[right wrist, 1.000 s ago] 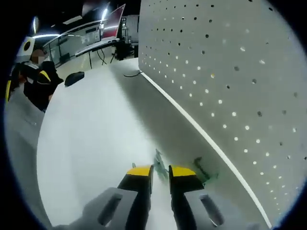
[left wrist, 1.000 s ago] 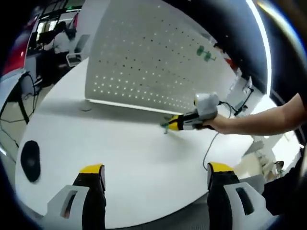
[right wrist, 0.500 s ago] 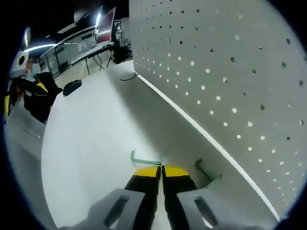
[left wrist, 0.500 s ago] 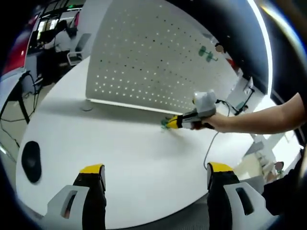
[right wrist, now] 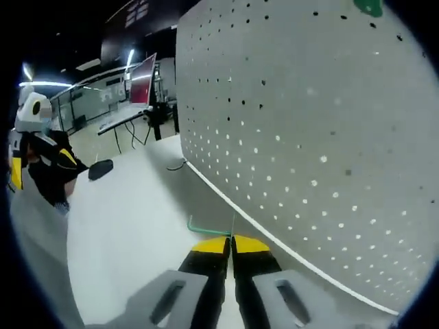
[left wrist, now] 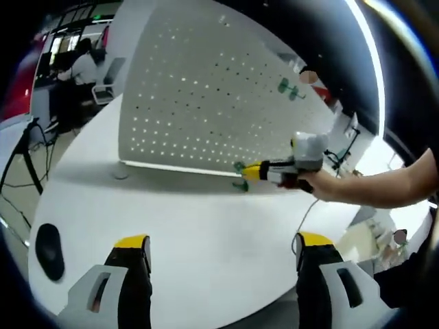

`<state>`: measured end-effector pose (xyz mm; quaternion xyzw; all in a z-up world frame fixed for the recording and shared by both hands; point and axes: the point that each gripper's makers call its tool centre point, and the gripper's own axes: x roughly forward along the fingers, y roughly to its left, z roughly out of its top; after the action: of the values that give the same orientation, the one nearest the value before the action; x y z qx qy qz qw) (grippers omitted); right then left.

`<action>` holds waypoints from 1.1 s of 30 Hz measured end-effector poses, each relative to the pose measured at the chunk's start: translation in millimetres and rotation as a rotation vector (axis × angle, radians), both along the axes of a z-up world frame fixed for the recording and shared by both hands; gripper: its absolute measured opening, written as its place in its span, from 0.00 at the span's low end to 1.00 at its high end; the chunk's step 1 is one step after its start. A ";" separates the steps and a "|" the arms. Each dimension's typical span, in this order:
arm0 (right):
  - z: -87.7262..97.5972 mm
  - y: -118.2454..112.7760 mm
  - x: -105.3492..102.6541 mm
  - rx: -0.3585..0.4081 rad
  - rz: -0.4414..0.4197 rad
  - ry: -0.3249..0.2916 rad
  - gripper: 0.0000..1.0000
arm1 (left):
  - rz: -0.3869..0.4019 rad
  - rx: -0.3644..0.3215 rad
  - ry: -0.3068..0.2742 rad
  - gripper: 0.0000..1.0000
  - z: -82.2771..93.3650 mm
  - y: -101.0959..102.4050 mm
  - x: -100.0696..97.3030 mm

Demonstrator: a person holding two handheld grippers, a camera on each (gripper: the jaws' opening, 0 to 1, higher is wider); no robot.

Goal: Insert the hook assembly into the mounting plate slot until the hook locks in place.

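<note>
I am working over a round white table (left wrist: 171, 226) in a dim office; desks and monitors stand behind it. A white perforated mounting plate (left wrist: 199, 89) stands upright on the table. One black mouse (left wrist: 49, 245) lies near the table's edge. My left gripper (left wrist: 223, 245) hangs above the tabletop, jaws wide apart and holding nothing. My right gripper (right wrist: 230, 241) has its jaws pressed together on one thin green hook (right wrist: 206, 229), lifted near the plate's lower edge. A second green hook (left wrist: 241, 185) lies on the table below it. Two green hooks (left wrist: 288, 88) hang high on the plate.
</note>
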<state>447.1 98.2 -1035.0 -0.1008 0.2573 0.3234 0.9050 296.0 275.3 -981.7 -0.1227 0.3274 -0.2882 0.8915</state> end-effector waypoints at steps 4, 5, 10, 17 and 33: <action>21.4 -1.3 -8.3 0.046 -0.024 -0.038 0.00 | -0.017 0.004 -0.039 0.84 14.8 -1.8 4.3; 26.7 -1.0 -10.9 0.060 -0.030 -0.051 0.00 | -0.020 0.007 -0.044 0.85 17.4 -2.2 5.5; 55.3 1.0 -30.9 0.132 -0.067 -0.114 0.00 | -0.032 -0.048 -0.064 0.84 36.3 -14.5 15.4; 87.1 15.1 -64.3 0.183 -0.066 -0.193 0.00 | -0.046 -0.157 -0.035 0.79 48.8 -40.6 20.9; 125.8 35.8 -124.6 0.313 -0.147 -0.293 0.00 | -0.090 -0.377 0.037 0.58 80.7 -92.3 22.3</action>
<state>322.5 134.1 -909.2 0.0142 0.0763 0.2743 0.9585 318.3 182.9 -900.9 -0.2779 0.2892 -0.3817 0.8327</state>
